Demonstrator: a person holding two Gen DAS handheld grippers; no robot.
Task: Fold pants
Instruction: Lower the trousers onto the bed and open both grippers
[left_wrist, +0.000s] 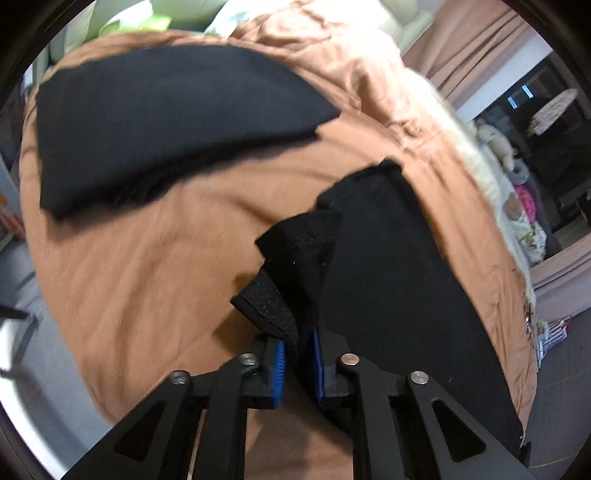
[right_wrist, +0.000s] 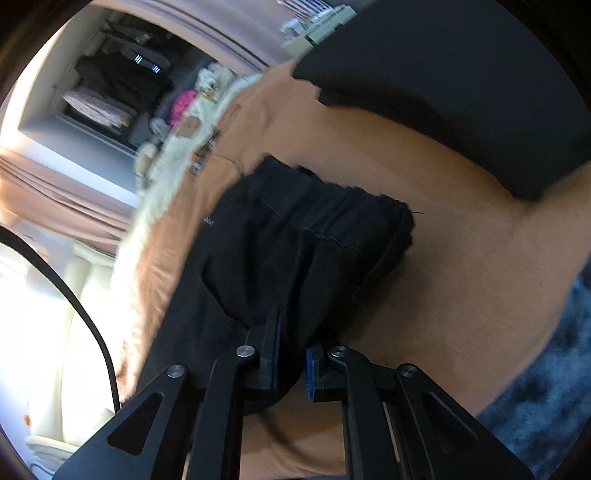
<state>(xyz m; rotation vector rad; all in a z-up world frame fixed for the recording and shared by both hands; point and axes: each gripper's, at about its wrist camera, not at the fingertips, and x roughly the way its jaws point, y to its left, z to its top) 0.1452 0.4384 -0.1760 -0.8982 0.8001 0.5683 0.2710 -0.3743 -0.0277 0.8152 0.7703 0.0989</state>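
The left gripper (left_wrist: 298, 356) holds a bunched fold of black fabric between its blue pads (left_wrist: 280, 357); the jaws stand only slightly apart, and whether the pads press on the cloth or have just slackened cannot be told. The right gripper (right_wrist: 291, 363) is likewise nearly closed, with a thick edge of the black pants (right_wrist: 295, 251) between its fingers; its blue pad (right_wrist: 309, 373) shows a sliver of gap, so the firmness of that grip is unclear too.

Just beyond both grippers the pants lie on a tan-brown bedcover (left_wrist: 155, 280), the held end doubled back over the rest of the garment, with a stitched hem or waistband visible in the right wrist view. Judging from this, one fold is being laid down and probably at least one more fold and some smoothing remain.

Farther off on the same cover lies another flat black garment (left_wrist: 166, 114), apparently already folded. Beyond it are curtains (left_wrist: 469, 48) and room clutter.
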